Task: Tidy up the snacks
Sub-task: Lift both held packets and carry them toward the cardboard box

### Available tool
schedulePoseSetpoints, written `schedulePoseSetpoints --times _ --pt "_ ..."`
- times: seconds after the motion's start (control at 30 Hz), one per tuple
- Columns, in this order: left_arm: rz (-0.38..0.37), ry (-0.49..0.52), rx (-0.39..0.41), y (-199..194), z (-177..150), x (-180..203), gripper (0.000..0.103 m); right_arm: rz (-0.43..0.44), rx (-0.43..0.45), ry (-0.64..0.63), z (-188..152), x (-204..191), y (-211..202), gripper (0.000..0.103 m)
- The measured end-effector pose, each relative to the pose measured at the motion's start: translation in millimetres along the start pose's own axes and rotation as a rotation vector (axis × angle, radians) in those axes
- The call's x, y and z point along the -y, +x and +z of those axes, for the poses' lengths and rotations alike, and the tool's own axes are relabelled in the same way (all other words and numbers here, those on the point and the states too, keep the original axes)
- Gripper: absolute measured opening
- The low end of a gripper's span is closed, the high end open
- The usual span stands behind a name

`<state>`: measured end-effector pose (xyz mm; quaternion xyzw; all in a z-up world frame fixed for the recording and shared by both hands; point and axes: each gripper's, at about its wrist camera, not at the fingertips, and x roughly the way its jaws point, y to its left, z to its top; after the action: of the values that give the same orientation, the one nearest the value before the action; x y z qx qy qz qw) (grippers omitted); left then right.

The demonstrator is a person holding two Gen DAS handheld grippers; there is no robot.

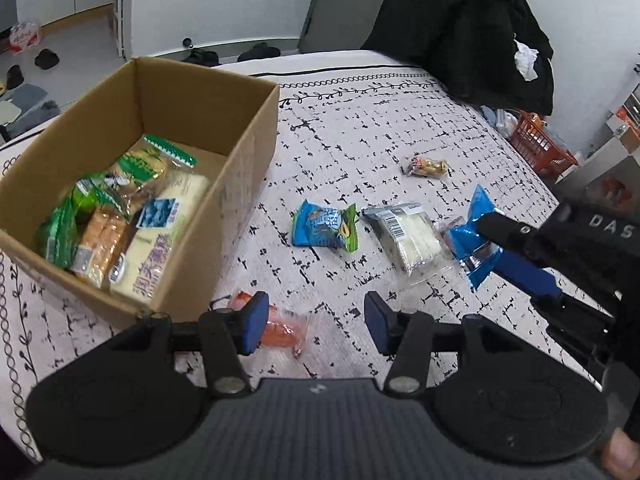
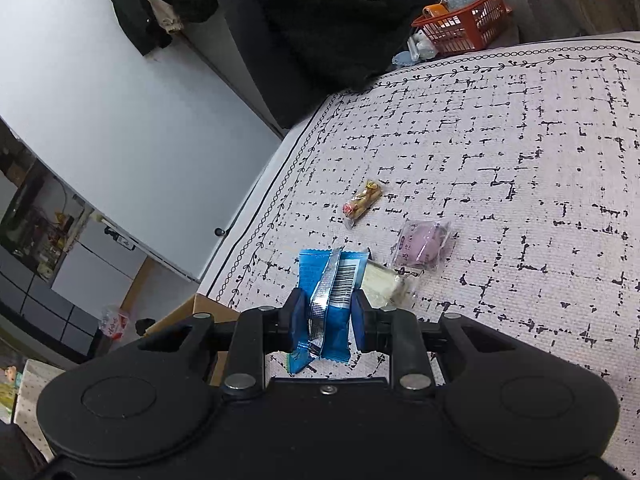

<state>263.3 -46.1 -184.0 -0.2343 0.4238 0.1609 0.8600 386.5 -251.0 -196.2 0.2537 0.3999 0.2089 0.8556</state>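
A cardboard box [image 1: 248, 148] at the left holds several bread and biscuit packs [image 1: 132, 216]. On the patterned cloth lie a blue-green snack bag [image 1: 325, 227], a clear white-filled pack [image 1: 408, 236], a small brown candy [image 1: 428, 167] and an orange packet [image 1: 282, 328]. My left gripper [image 1: 316, 326] stands open just above the orange packet, nothing between its fingers. My right gripper [image 2: 326, 316] is shut on a blue wrapper [image 2: 332, 292], barcode side up; the same blue wrapper [image 1: 474, 236] shows at the right of the left wrist view. A purple packet [image 2: 424, 246] lies beyond it.
A dark coat [image 1: 472, 24] hangs over a chair behind the table. An orange basket [image 2: 464, 20] with small items stands past the far edge. The brown candy [image 2: 362, 202] and the white pack [image 2: 386, 284] lie near the table's left edge in the right wrist view.
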Motion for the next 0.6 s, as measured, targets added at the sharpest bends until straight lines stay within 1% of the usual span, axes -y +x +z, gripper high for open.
schedulePoseSetpoints --times 0.07,0.17,0.23,0.3,0.4,0.53,0.6 --pt "0.03 -0.025 -0.008 6 -2 0 0.051 0.004 -0.001 0.01 0 4 -1 0.025" --pt "0.088 -0.094 -0.015 13 -6 -4 0.051 0.006 -0.002 0.023 1 10 -2 0.025" --pt "0.108 -0.125 -0.018 18 -8 -5 0.051 0.009 -0.002 0.031 2 13 -2 0.025" --pt "0.139 -0.146 -0.027 24 -11 -4 0.051 0.013 -0.004 0.038 2 16 -2 0.025" --pt "0.163 -0.169 -0.036 33 -15 -1 0.052 0.018 -0.011 0.051 3 21 -1 0.025" --pt "0.223 -0.218 0.004 37 -18 -2 0.052 0.024 -0.014 0.064 4 27 0 0.025" --pt "0.256 -0.239 0.003 44 -19 -5 0.054 0.027 -0.016 0.069 4 29 0 0.025"
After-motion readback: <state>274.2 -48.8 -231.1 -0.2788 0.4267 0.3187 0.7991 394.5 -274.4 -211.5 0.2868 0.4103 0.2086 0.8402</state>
